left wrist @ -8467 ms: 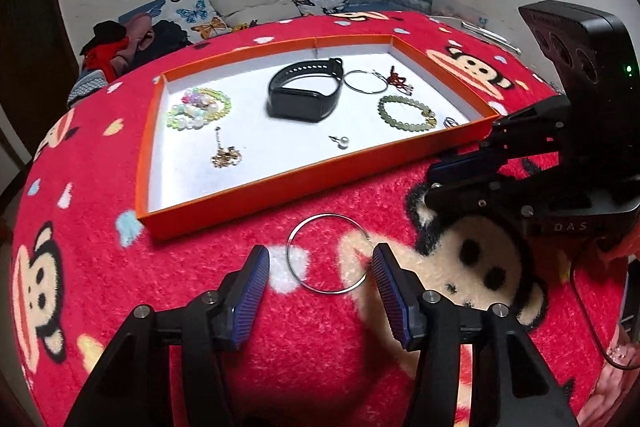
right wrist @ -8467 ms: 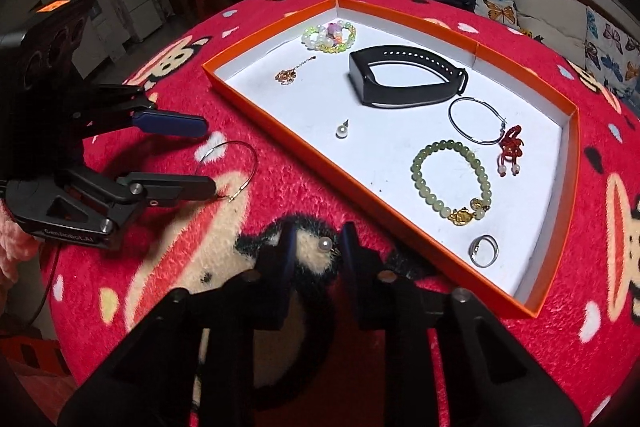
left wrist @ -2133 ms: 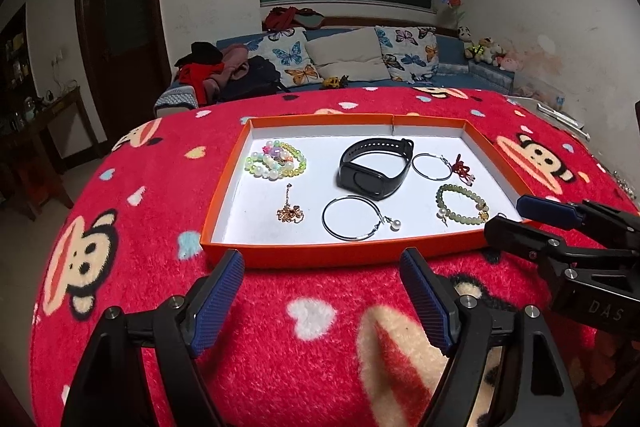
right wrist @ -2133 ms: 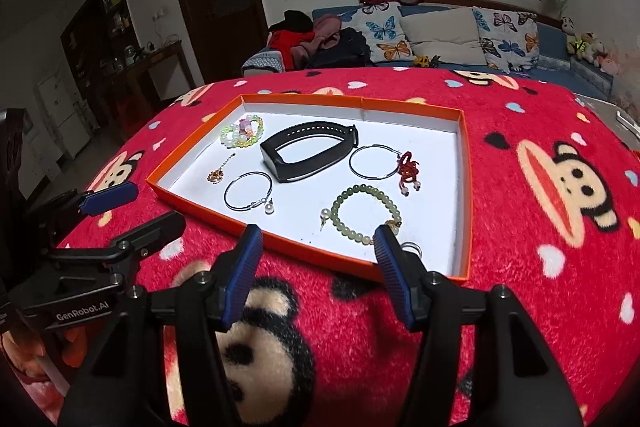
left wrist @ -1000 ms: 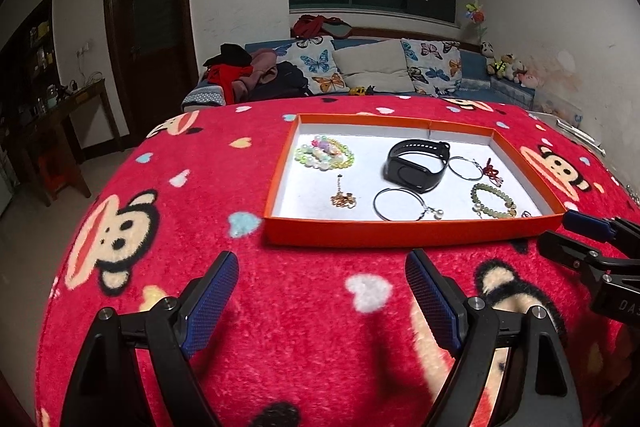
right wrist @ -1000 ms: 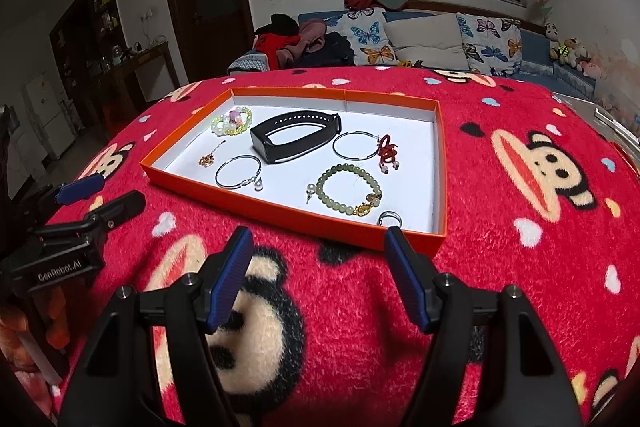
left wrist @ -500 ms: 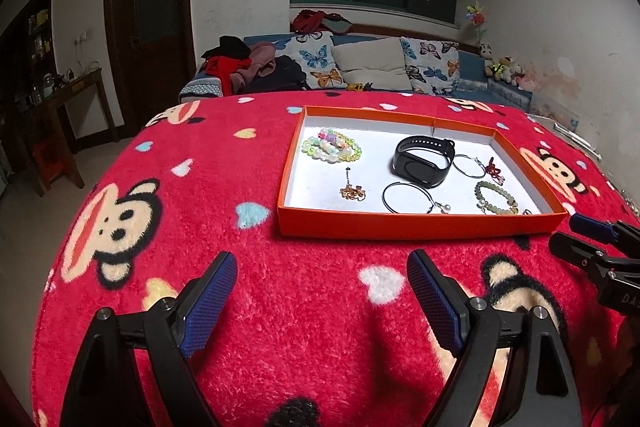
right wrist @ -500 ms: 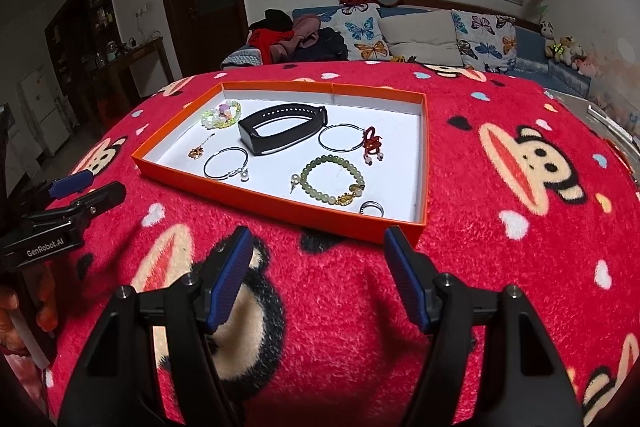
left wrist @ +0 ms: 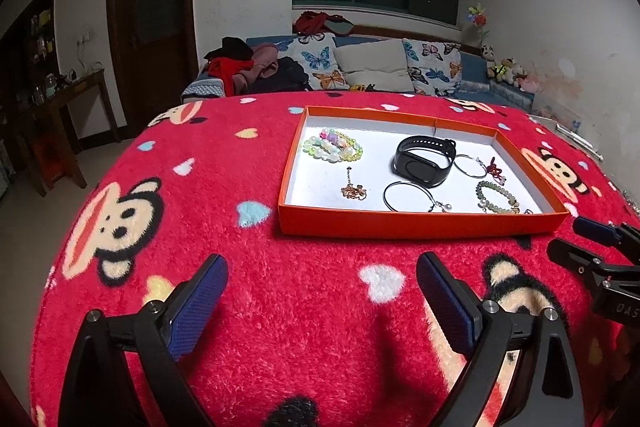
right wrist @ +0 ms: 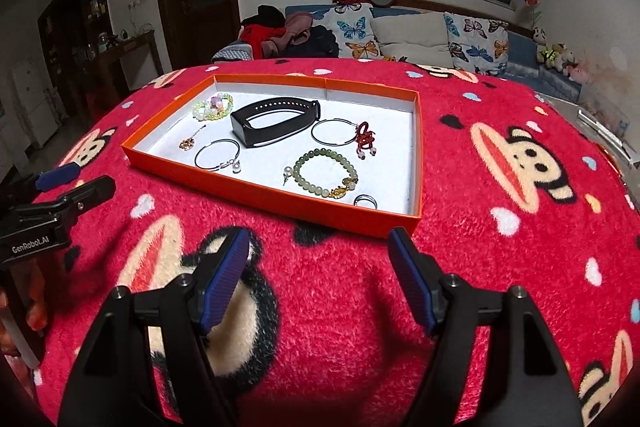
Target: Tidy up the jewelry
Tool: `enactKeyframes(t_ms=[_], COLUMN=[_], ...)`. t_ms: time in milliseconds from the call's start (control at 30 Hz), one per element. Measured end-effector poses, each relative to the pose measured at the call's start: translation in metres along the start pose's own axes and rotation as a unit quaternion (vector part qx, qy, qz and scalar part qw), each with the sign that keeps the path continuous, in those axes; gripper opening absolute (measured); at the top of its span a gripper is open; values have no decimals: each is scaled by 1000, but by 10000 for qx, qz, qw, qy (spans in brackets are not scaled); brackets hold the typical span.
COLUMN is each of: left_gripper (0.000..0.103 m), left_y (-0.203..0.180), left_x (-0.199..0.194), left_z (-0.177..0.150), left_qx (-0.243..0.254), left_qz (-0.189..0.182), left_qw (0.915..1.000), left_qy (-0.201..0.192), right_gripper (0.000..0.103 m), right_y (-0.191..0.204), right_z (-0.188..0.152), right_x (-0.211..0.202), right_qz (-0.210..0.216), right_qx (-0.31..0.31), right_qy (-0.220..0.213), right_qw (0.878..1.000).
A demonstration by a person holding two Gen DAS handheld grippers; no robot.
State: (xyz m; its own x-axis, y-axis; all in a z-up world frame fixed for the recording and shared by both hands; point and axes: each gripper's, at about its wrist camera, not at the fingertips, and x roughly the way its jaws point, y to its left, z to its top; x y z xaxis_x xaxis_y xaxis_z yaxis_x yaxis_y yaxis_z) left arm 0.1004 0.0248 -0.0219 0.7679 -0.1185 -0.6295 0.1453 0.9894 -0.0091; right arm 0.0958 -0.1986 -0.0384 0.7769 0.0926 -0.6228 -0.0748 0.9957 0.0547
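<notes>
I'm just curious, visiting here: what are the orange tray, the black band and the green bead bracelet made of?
Orange tray: looks like cardboard, matte, with thin folded walls and a white inside.
Black band: probably silicone or rubber, smooth and dull, with a row of punched holes.
Green bead bracelet: glossy translucent beads, jade-like stone or glass; I cannot tell which.

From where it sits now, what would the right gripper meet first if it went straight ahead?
Likely the near wall of the orange tray; the right gripper is open above the red blanket, though depth is unclear.

Home living rm: sofa (left wrist: 372, 67) w/ butterfly cushions (right wrist: 352, 31), plush toys (left wrist: 506, 71).
</notes>
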Motion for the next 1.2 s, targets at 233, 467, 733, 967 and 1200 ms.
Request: enactKeyframes(t_ms=[233, 467, 733, 967, 1200], left_gripper=[103, 103, 103, 103, 103], left_y=[-2, -1, 0, 2, 1], left_x=[-5, -5, -5, -7, -10], left_z=[-1, -1, -1, -2, -3], left_qx=[52, 17, -15, -28, -21], left_qz=[60, 103, 157, 122, 116], left_qw=[9999, 9999, 9998, 9998, 9999], left_qy=[-90, -102, -89, -123, -123], right_gripper=[75, 76, 77, 77, 79], right_y=[-5, -7, -5, -4, -3], right_z=[-1, -2, -2, -1, -1], right_x=[-3, -3, -4, -4, -5], right_qz=[-60, -93, -133, -178, -202], right_qx=[107, 160, 128, 103, 112], right_qy=[-60, -35, -33, -54, -53], right_qw=[9999, 9998, 9998, 9998, 9997])
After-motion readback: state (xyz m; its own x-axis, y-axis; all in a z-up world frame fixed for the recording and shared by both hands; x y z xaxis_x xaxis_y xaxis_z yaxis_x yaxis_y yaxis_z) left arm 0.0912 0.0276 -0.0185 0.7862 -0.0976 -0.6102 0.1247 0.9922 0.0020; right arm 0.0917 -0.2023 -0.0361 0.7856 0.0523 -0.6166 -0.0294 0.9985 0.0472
